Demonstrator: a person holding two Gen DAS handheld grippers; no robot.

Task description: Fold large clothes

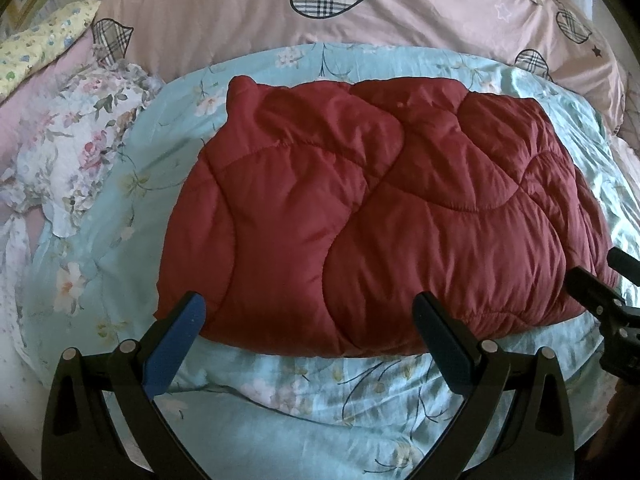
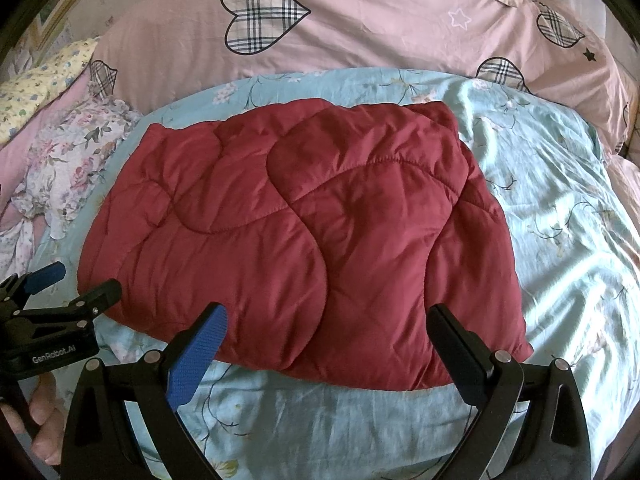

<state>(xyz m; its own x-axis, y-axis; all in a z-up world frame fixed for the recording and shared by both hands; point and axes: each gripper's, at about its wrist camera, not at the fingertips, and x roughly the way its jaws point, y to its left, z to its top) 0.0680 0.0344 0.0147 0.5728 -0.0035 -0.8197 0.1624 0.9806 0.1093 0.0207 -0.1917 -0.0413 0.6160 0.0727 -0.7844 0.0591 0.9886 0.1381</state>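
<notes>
A dark red quilted jacket (image 1: 380, 208) lies folded into a compact rectangle on a light blue floral sheet (image 1: 304, 396); it also shows in the right wrist view (image 2: 304, 232). My left gripper (image 1: 308, 320) is open and empty, its fingers just short of the jacket's near edge. My right gripper (image 2: 326, 328) is open and empty, also just before the near edge. The right gripper shows at the right edge of the left wrist view (image 1: 600, 276). The left gripper shows at the left edge of the right wrist view (image 2: 76, 284), open.
A pink duvet (image 2: 360, 20) with plaid hearts lies behind the jacket. A white floral cloth (image 1: 76, 152) lies bunched at the left. A yellow floral pillow (image 1: 36, 48) sits at the far left. The blue sheet (image 2: 560, 220) stretches to the right.
</notes>
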